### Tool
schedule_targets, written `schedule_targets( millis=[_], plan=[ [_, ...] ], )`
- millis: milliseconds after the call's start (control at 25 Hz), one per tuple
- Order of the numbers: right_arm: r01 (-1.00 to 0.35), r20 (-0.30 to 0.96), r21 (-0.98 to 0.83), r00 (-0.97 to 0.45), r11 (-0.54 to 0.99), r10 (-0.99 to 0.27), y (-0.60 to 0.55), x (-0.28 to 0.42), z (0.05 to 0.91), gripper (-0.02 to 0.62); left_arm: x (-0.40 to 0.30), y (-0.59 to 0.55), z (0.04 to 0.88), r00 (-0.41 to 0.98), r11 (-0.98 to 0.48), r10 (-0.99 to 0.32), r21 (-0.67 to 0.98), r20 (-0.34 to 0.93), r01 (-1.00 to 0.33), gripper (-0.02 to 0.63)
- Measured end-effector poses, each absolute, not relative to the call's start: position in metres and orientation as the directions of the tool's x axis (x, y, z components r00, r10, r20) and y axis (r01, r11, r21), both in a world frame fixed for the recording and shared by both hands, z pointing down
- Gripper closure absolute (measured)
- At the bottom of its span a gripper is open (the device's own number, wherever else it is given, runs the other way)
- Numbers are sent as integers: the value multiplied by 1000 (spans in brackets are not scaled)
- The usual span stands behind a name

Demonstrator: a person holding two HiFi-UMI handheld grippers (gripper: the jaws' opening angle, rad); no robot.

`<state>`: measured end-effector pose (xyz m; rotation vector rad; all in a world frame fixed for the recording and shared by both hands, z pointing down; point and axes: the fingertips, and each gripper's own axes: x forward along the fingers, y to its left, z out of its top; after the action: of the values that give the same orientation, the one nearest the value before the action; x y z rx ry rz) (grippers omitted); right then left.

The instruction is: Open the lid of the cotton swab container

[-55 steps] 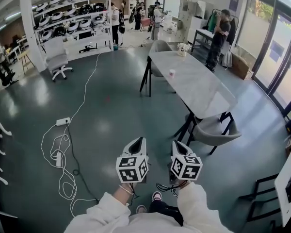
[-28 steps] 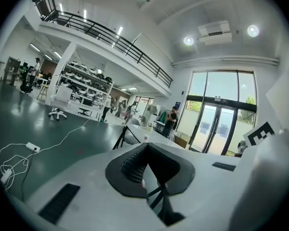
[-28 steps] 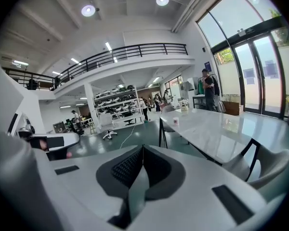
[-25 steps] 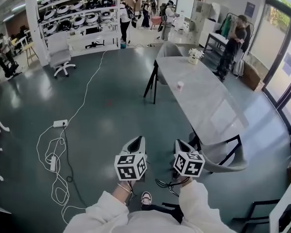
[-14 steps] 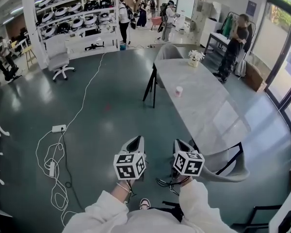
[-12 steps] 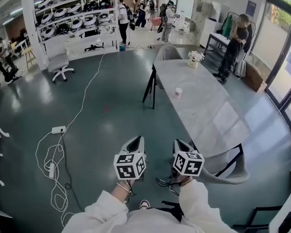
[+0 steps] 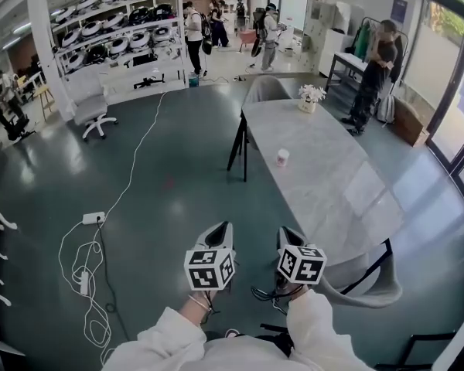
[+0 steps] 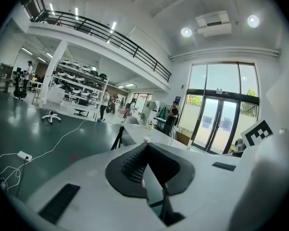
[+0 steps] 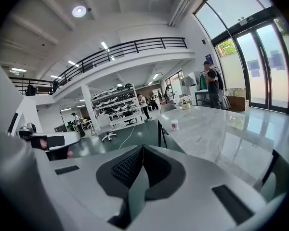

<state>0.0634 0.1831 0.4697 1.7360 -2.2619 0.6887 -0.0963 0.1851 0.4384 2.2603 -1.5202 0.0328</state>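
Got both grippers raised just past the white sleeves, short of the near end of the long marble table. Got the left gripper clamped fully closed, pads pressed together with nothing in them, pointing off the table's left side. Got the right gripper closed tight and empty too, aimed up along the tabletop. Can spot a grey chair tucked in at the table's near end. Further up, roughly midway along the table by its left edge, can make out the small white cotton swab container standing upright, well apart from both grippers, too small to tell much about the lid. Then a vase of white flowers at the table's far end. Left of the table, a power strip with loose white cable. Way beyond the table, a white shelving rack.
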Motion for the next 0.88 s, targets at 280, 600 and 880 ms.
schedule_targets(
  millis=[280, 600, 880],
  plan=[
    [-958, 464, -230, -264, 173, -846, 177, 79, 489, 535, -80, 168, 451, 424, -335, -863, 320, 273, -886, 598],
    [-970, 472, -206, -213, 128, -856, 151, 91, 495, 535, -72, 130, 459, 468, -381, -840, 316, 275, -869, 598],
    [-977, 476, -199, -159, 70, -865, 102, 101, 500, 535, -59, 65, 463, 523, -436, -811, 326, 263, -839, 598]
  ],
)
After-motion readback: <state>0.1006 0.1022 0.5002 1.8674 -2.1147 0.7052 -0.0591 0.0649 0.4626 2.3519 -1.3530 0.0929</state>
